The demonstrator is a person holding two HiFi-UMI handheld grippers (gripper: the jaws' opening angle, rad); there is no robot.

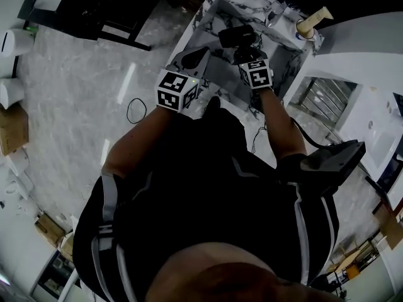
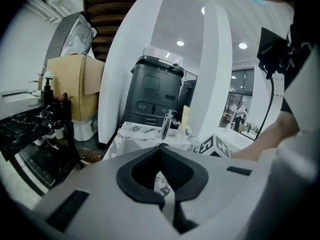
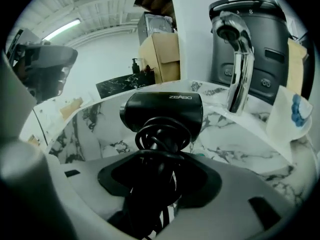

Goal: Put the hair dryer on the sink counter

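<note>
Currently the right claw (image 3: 161, 194) is clamped on the handle of the black hair dryer (image 3: 162, 111) — the cord is coiled round that handle. The dryer body sits over the marbled worktop (image 3: 240, 149), left of the chrome tap (image 3: 239, 79); contact with the surface cannot be confirmed. Alongside, the left claw (image 2: 161, 184) has its jaws brought together — nothing is between them.

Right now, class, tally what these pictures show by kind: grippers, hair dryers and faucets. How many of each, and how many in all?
Grippers: 2, the left gripper and the right gripper
Hair dryers: 1, the hair dryer
Faucets: 1, the faucet
Total: 4
</note>
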